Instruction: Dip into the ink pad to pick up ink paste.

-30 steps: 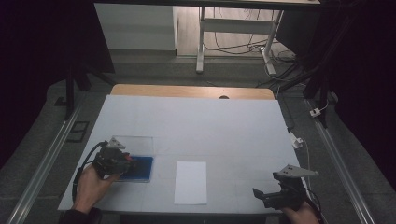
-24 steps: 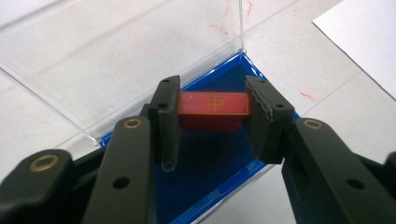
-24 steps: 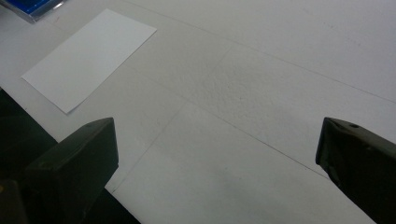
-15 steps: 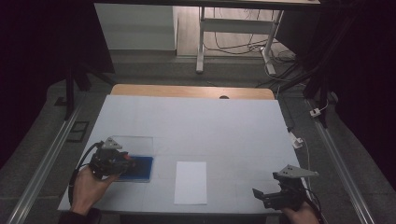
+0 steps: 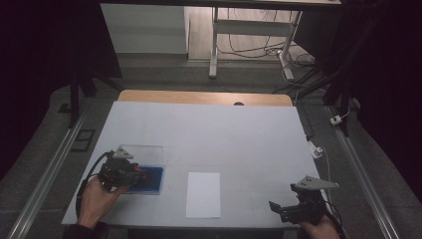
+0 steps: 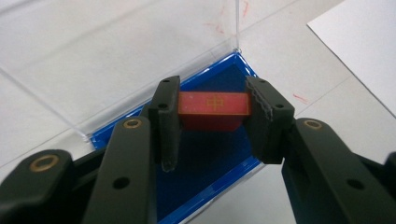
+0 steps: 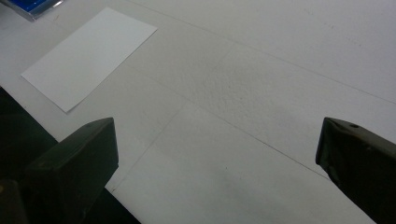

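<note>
A small red block (image 6: 214,108) with a gold character on its top sits between the jaws of my left gripper (image 6: 212,122), which is shut on it. Beneath it lies a shallow blue tray (image 6: 205,154) whose clear hinged lid (image 6: 116,60) stands open behind. In the high view my left gripper (image 5: 130,175) is at the tray (image 5: 149,180) near the table's front left. My right gripper (image 5: 279,211) hovers at the front right corner, jaws wide open over bare table. A white sheet of paper (image 5: 203,194) lies flat between the two; it appears again (image 7: 88,57) in the right gripper view.
The white table (image 5: 214,134) has a wooden strip along its far edge (image 5: 204,97). A white plug and cable (image 5: 317,150) lie beside its right edge. Metal rails run along both sides, and desk legs with cables stand on the floor behind.
My left gripper has drawn back slightly toward the front left, away from the tray's middle. The right gripper has stayed in place.
</note>
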{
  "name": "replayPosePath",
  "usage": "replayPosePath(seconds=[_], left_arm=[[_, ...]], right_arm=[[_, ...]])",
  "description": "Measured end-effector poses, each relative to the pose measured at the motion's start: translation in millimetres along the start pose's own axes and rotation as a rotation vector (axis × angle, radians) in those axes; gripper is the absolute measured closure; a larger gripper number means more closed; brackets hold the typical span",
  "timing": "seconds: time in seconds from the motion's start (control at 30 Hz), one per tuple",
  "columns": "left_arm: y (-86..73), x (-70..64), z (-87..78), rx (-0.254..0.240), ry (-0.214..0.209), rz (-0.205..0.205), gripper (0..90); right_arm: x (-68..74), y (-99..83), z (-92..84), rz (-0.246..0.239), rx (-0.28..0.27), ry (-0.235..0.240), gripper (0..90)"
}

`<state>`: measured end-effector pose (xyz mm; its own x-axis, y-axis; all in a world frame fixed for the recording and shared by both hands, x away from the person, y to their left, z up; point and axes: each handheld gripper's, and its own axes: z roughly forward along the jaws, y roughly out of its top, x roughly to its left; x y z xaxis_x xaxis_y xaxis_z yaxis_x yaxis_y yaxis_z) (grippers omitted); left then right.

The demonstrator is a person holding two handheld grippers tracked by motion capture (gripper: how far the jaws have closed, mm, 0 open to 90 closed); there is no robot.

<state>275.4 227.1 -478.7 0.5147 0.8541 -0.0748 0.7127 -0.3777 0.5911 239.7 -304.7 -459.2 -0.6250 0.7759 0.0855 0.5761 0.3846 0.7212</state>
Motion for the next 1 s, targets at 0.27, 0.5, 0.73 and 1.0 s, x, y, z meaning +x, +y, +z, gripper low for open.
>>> replayPosePath(seconds=[0.27,0.5,0.73,1.0], left_arm=[[1.5,1.1,12.4,0.038,-0.026,-0.002,58.2],[1.6,4.2,17.5,0.061,-0.043,-0.016,58.2],[0.4,0.7,18.5,0.064,-0.026,0.014,58.5],[-1.5,-11.0,19.6,0.059,0.041,0.088,58.8]], right_arm=[[-0.1,0.1,0.4,0.000,0.005,-0.002,0.0],[0.1,0.1,0.3,-0.001,0.005,-0.002,0.0],[0.2,0.0,0.3,-0.004,0.004,0.001,0.0],[0.5,0.0,0.3,-0.008,0.004,0.000,0.0]])
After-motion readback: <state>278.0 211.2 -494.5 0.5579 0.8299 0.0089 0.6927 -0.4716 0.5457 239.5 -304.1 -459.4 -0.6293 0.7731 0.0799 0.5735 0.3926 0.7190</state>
